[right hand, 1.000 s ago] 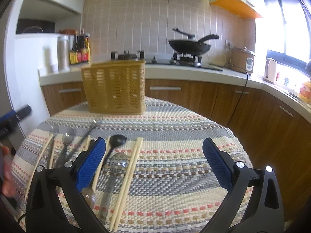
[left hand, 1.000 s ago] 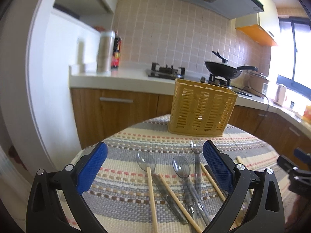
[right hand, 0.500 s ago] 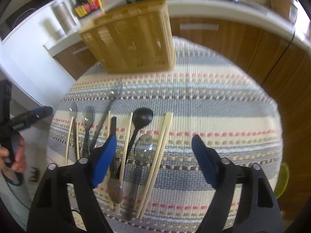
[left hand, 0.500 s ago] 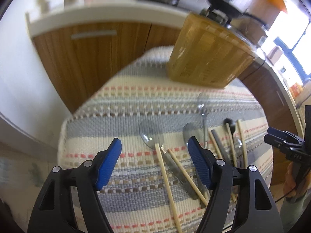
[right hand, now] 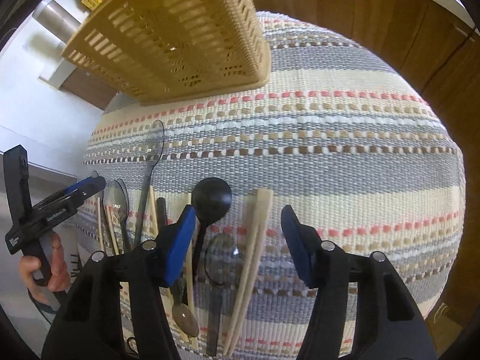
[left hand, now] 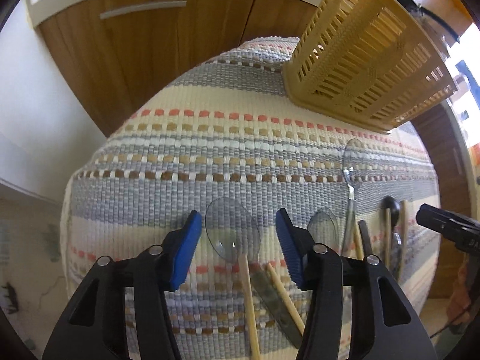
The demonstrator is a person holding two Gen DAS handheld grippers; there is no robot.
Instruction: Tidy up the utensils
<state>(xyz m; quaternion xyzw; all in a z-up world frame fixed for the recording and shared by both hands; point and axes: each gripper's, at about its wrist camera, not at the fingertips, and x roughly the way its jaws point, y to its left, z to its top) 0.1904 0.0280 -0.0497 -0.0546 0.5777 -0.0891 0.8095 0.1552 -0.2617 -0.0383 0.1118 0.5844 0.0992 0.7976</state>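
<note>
left gripper (left hand: 237,240) tilted over clear spoon (left hand: 232,229) (jaws parted)

A round table is covered by a woven striped cloth (right hand: 345,156) in grey, cream, coral and brown; a yellow slotted plastic basket (right hand: 180,36) is stood on it at the far side; clear plastic spoons (left hand: 232,229), a black ladle-shaped spoon (right hand: 211,199), a metal spoon (right hand: 186,324) and pale wooden chopsticks (right hand: 252,258) are laid side by side on the near part, handles toward the cameras.
</note>
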